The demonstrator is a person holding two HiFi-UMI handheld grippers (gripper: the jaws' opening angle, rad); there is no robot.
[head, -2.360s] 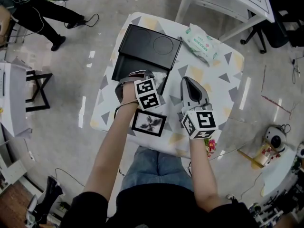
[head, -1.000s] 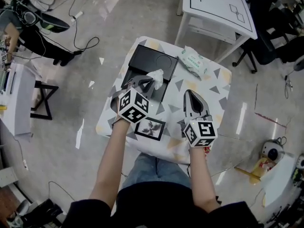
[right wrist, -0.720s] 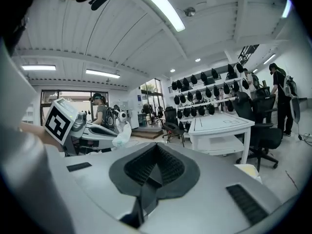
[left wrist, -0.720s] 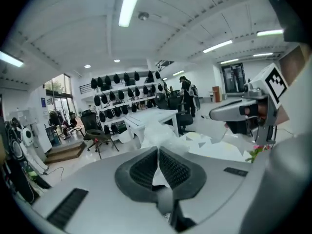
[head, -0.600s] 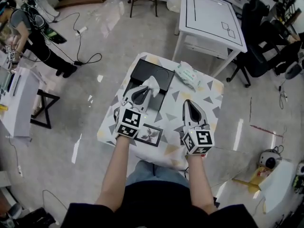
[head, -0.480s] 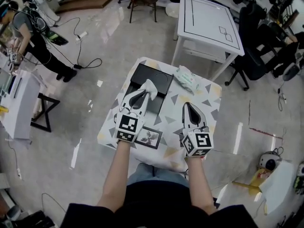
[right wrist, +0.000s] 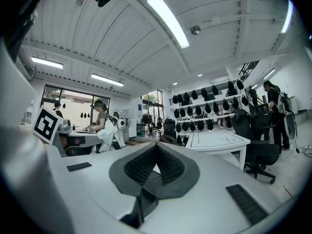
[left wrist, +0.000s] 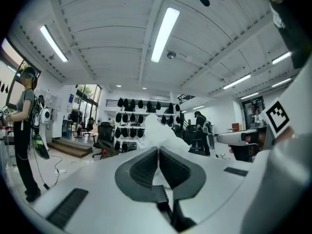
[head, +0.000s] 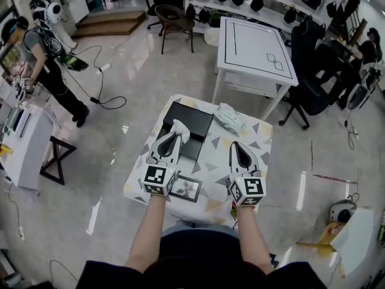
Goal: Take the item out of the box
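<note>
The left claw [head: 172, 138] was closed tight on a white tissue [head: 181, 127]. Its own view showed the two ribbed pads pressed together, with the sheet standing up in a crumpled peak beyond the tips. A pinch on one edge was enough for something so light, and it left the rest of the sheet free to trail. In the head view the tissue sat over the near left part of the black box [head: 192, 118] on the desk [head: 260, 138]. The claw pointed level out at the room rather than down, so the tissue was probably clear of the box, though I could not tell whether its lower end still touched it. The right claw [head: 237, 144] was held beside it over the desk, jaws together with nothing between them. It seemed to be kept idle and out of the way. A pack of wipes [head: 229, 118] lay just beyond the box.
</note>
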